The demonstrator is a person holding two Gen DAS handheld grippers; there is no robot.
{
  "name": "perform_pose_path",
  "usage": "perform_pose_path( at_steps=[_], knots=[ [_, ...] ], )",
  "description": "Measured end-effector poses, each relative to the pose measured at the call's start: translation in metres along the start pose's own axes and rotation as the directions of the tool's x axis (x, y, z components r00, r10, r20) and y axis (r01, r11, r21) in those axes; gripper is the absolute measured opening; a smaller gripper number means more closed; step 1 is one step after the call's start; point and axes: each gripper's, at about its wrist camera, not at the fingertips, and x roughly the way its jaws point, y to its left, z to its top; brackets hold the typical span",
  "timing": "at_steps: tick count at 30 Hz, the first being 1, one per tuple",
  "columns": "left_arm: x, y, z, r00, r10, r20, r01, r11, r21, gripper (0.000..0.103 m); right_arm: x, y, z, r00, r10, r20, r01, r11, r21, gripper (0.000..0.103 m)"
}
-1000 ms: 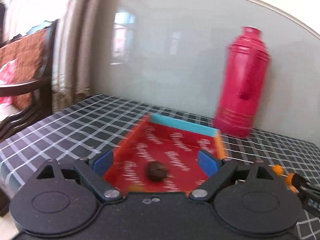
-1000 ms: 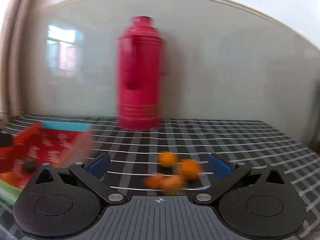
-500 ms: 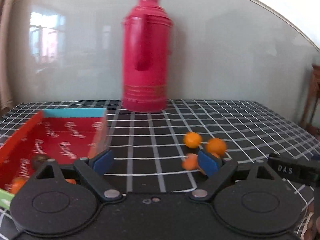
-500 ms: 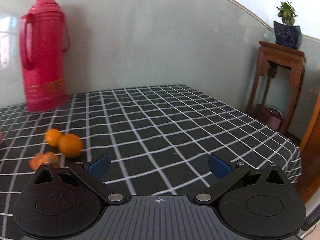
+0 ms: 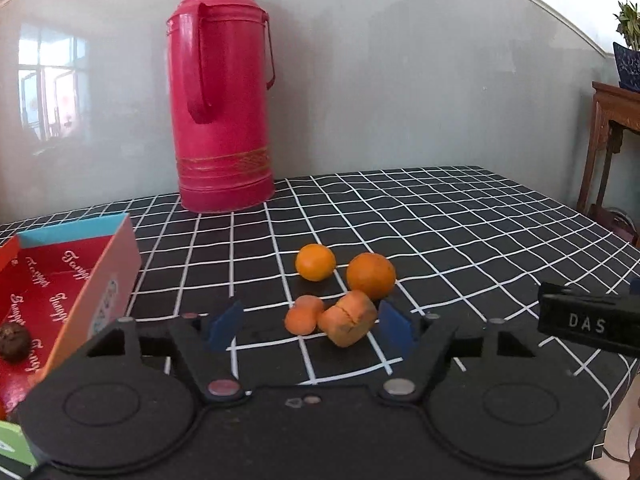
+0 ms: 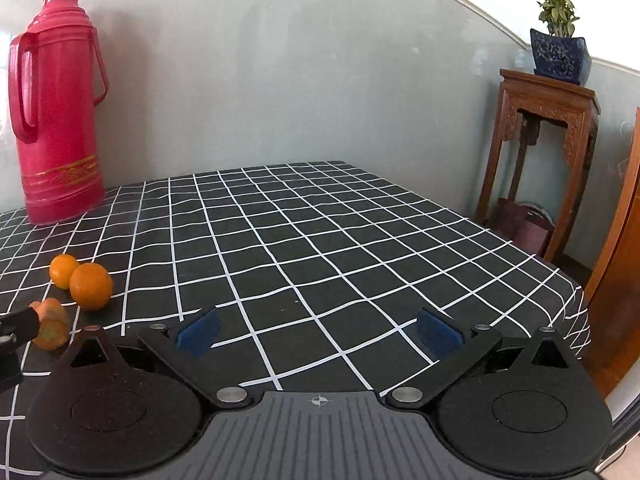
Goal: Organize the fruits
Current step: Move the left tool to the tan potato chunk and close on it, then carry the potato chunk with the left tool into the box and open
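Observation:
Several orange fruits lie together on the checked tablecloth: a small round one (image 5: 315,262), a bigger round one (image 5: 371,275), a blocky one (image 5: 348,323) and a small lumpy one (image 5: 304,314). My left gripper (image 5: 308,326) is open, its blue fingertips on either side of the two nearest fruits. A red cardboard box (image 5: 60,280) at the left holds a dark brown fruit (image 5: 14,342). My right gripper (image 6: 318,330) is open and empty over bare tablecloth; the round fruits (image 6: 90,286) lie to its left.
A tall red thermos (image 5: 222,92) stands at the back against the grey wall, also in the right wrist view (image 6: 56,112). The table's right edge (image 6: 576,292) drops off beside a wooden stand (image 6: 548,152) with a potted plant (image 6: 560,36).
The left gripper has swung right from over the red box to the loose orange fruits and closed in on them. The right gripper has swung right, away from the fruits, to open tablecloth.

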Motion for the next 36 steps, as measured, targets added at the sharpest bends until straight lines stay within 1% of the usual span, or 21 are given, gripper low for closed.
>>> perform_pose_path(
  at_steps=[1, 2, 5, 9, 12, 14, 18, 19, 21, 23, 26, 30, 33, 36],
  knots=[
    [0.002, -0.001, 0.000, 1.000, -0.008, -0.007, 0.008, 1.000, 0.001, 0.057, 0.001, -0.001, 0.000, 1.000, 0.003, -0.002, -0.003, 1.000, 0.003, 0.103],
    [0.004, -0.002, 0.000, 1.000, -0.015, -0.014, 0.015, 1.000, -0.001, 0.056, 0.001, -0.002, 0.000, 1.000, 0.008, -0.004, -0.008, 1.000, 0.005, 0.103],
    [0.007, -0.006, 0.000, 1.000, -0.012, -0.022, 0.012, 1.000, 0.000, 0.056, 0.002, -0.003, 0.000, 1.000, 0.011, -0.005, -0.011, 1.000, 0.006, 0.103],
    [0.010, -0.011, -0.001, 1.000, -0.014, -0.012, 0.014, 1.000, 0.015, 0.056, 0.001, -0.004, 0.000, 1.000, 0.018, -0.004, -0.018, 1.000, 0.015, 0.103],
    [0.014, -0.015, -0.001, 0.999, -0.027, -0.024, 0.027, 0.999, 0.020, 0.050, 0.001, -0.004, 0.000, 1.000, 0.026, -0.005, -0.026, 0.999, 0.023, 0.103],
    [0.017, -0.017, -0.001, 0.999, -0.038, -0.031, 0.039, 0.999, 0.024, 0.043, 0.001, -0.004, 0.000, 1.000, 0.028, -0.005, -0.028, 0.999, 0.024, 0.103],
    [0.023, -0.024, -0.004, 0.998, -0.047, -0.047, 0.049, 0.998, 0.040, 0.034, 0.000, -0.004, 0.000, 0.999, 0.032, -0.007, -0.032, 0.999, 0.031, 0.103],
    [0.025, -0.025, -0.004, 0.997, -0.051, -0.056, 0.053, 0.998, 0.043, 0.029, 0.000, -0.004, 0.000, 0.999, 0.033, -0.007, -0.033, 0.999, 0.033, 0.103],
    [0.026, -0.027, -0.006, 0.998, -0.044, -0.055, 0.046, 0.998, 0.047, 0.028, -0.001, -0.004, 0.000, 0.999, 0.035, -0.005, -0.035, 0.999, 0.036, 0.103],
    [0.028, -0.026, -0.007, 0.998, -0.032, -0.062, 0.034, 0.999, 0.039, 0.017, -0.002, -0.004, 0.000, 0.999, 0.039, -0.004, -0.039, 0.998, 0.041, 0.103],
    [0.030, -0.020, -0.006, 0.996, -0.052, -0.069, 0.052, 0.999, 0.003, 0.017, -0.004, -0.005, 0.001, 0.999, 0.045, 0.005, -0.045, 0.998, 0.046, 0.103],
    [0.031, -0.022, -0.006, 0.997, -0.041, -0.064, 0.042, 0.999, 0.017, 0.017, -0.005, -0.003, 0.000, 0.999, 0.049, 0.007, -0.049, 0.998, 0.044, 0.103],
    [0.033, -0.025, -0.006, 0.996, -0.049, -0.074, 0.051, 0.998, 0.025, 0.017, -0.005, -0.002, -0.002, 0.999, 0.052, 0.002, -0.052, 0.998, 0.035, 0.103],
    [0.035, -0.023, -0.004, 0.995, -0.069, -0.077, 0.070, 0.998, 0.006, 0.017, -0.006, 0.000, -0.004, 0.999, 0.050, 0.011, -0.050, 0.999, 0.020, 0.103]
  ],
)
